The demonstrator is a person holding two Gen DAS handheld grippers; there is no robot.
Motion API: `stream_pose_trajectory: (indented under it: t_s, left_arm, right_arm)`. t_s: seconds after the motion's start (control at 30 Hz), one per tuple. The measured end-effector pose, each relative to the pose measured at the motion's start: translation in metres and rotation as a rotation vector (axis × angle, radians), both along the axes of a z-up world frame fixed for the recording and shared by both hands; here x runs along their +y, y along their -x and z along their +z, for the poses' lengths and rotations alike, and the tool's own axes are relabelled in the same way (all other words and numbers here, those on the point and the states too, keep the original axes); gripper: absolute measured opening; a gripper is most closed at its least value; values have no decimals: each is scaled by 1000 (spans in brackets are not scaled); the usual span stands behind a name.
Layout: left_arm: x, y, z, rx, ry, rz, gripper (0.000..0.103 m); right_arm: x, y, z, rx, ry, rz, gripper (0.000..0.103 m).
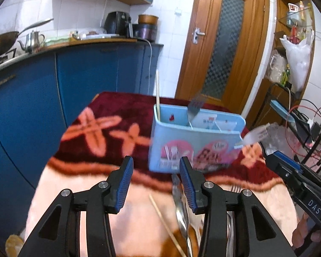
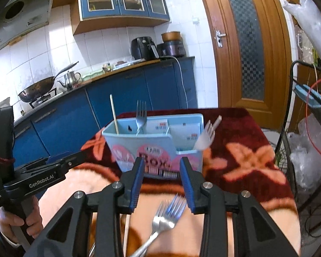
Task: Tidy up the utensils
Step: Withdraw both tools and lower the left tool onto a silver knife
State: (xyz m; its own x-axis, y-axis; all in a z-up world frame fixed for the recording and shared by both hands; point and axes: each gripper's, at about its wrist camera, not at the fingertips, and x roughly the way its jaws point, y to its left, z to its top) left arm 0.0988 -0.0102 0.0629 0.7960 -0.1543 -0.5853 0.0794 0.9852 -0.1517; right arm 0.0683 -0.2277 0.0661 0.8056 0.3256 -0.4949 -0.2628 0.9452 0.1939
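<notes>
A light blue utensil box (image 1: 182,147) (image 2: 152,150) stands on the blanket-covered table. It holds a chopstick (image 1: 157,94) (image 2: 114,113), a metal fork (image 1: 195,105) (image 2: 140,115) and a white plastic fork (image 2: 206,136) (image 1: 254,135). My left gripper (image 1: 155,184) is open and empty, just short of the box. Under it lie a loose chopstick (image 1: 164,222) and a metal spoon (image 1: 180,212). My right gripper (image 2: 161,184) is open and empty, above two metal forks (image 2: 167,216) lying on the blanket.
The table wears a dark red and peach flowered blanket (image 1: 100,128) (image 2: 246,160). Blue kitchen cabinets (image 1: 85,75) stand behind on the left, a wooden door (image 1: 220,42) behind. A wire rack with cables (image 1: 306,128) stands on the right.
</notes>
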Motion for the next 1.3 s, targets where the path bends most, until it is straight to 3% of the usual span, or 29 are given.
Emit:
stream_pose_trajectory:
  t_s: [0.5, 1.1, 1.3]
  left_arm:
    - [-23, 2, -25, 89, -24, -56, 52]
    - [-45, -42, -62, 228, -57, -83, 52]
    - [-45, -59, -69, 283, -20, -99, 49]
  right_arm:
    - [-13, 13, -33, 113, -14, -26, 42]
    - [-29, 5, -62, 193, -47, -47, 43]
    - [-30, 4, -66, 206, -54, -50, 43]
